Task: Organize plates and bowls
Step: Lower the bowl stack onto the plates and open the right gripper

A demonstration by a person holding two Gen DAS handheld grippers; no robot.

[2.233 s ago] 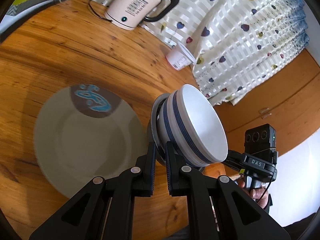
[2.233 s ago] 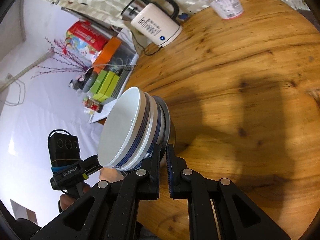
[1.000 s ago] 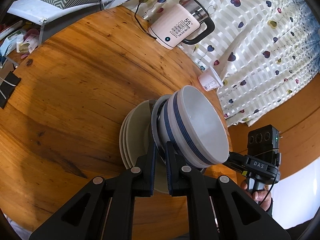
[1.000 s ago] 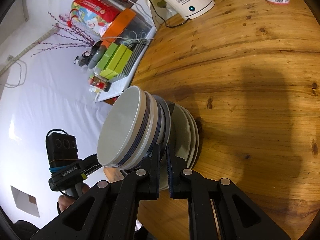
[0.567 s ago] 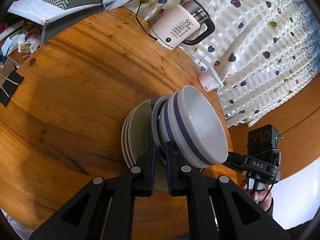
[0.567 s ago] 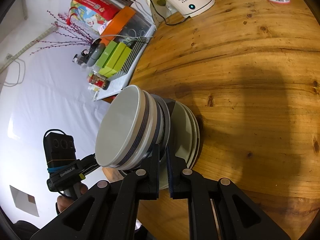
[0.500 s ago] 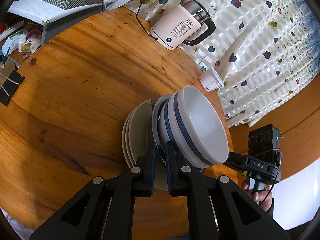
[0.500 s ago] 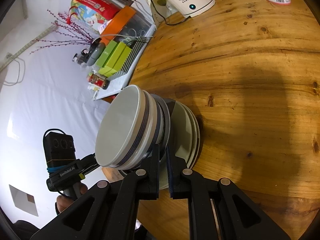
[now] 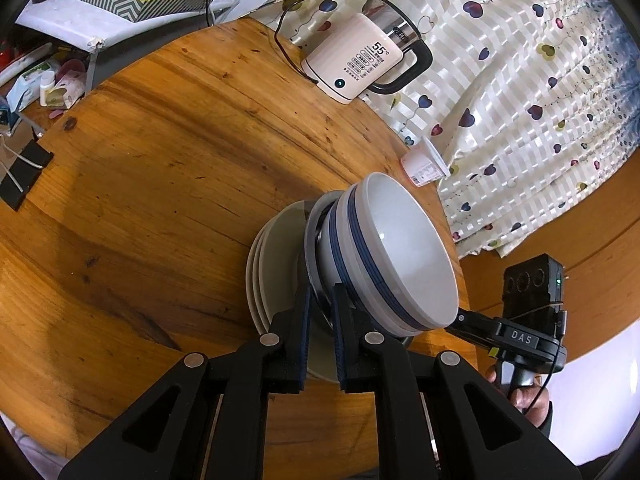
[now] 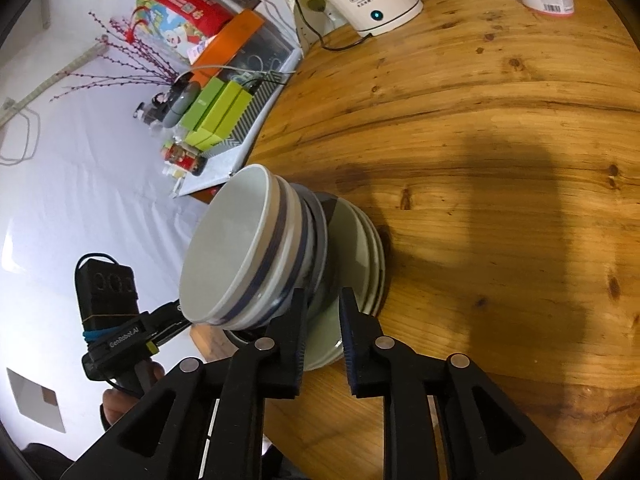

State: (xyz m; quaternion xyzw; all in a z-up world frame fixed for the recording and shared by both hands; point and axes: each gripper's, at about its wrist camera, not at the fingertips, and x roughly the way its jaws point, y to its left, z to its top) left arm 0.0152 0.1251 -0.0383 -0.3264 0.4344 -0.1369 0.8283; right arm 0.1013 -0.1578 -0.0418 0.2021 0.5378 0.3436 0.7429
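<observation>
Round wooden bench (image 9: 168, 168) with warm orange grain and a few dark knots. Behind it hangs a cream curtain (image 9: 540, 92) dotted with little hearts. Off the edge there's a cluttered side shelf (image 10: 224, 160) with green boxes (image 10: 216, 116), against a plain white wall (image 10: 80, 184). Soft daylight, long shadows.

free: broad bare stretch of wooden table (image 9: 168, 168) left of the plate stack (image 9: 276, 276) | blocked: kettle (image 9: 360, 64) and cord at far edge, small cup (image 9: 424, 164) beside curtain (image 9: 520, 100) | cluttered: boxes (image 10: 216, 116) past table edge
</observation>
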